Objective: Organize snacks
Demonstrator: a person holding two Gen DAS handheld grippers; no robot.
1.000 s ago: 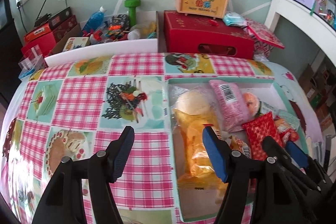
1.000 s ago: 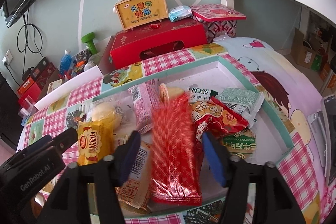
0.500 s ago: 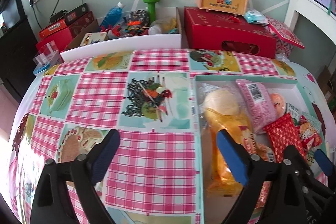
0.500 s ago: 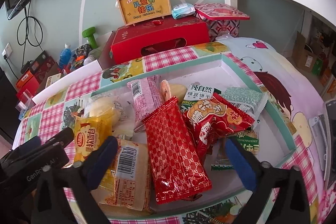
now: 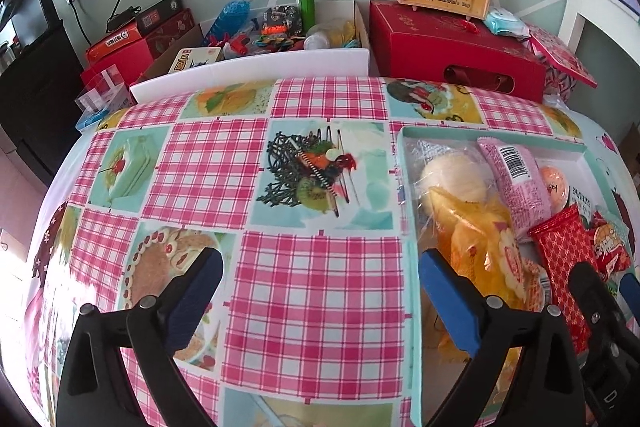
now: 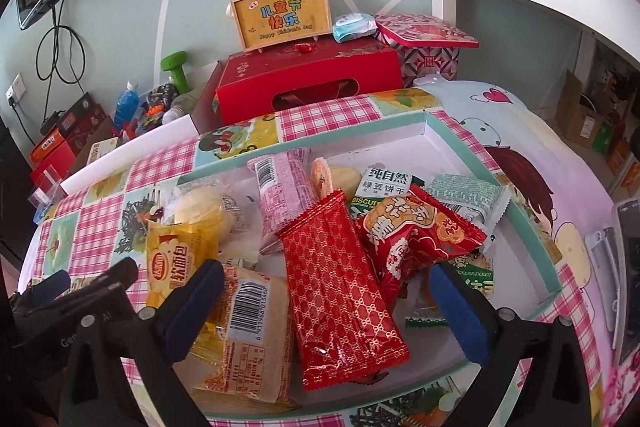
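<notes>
Snack packets, among them a red pack (image 6: 340, 291) and a yellow bread bag (image 6: 182, 251), fill the teal-rimmed tray (image 6: 532, 227) at centre frame on the desk (image 5: 312, 291); both the left gripper (image 5: 320, 301) and the right gripper (image 6: 326, 307) hover with fingers wide, empty.

Orange gift box (image 6: 280, 17) reads "儿童节快乐", green biscuit packet (image 6: 384, 187) "纯自然 绿豆饼干", yellow bread bag (image 6: 176, 263) "软面包"

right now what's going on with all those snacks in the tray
A person is sorting snacks with two handheld grippers. Both the left gripper and the right gripper are open and hold nothing. The right one hovers over the long red patterned packet, which lies in the teal-rimmed tray on top of the other snacks, beside a yellow bread packet. The left one hovers over the checked tablecloth beside the tray.
</notes>
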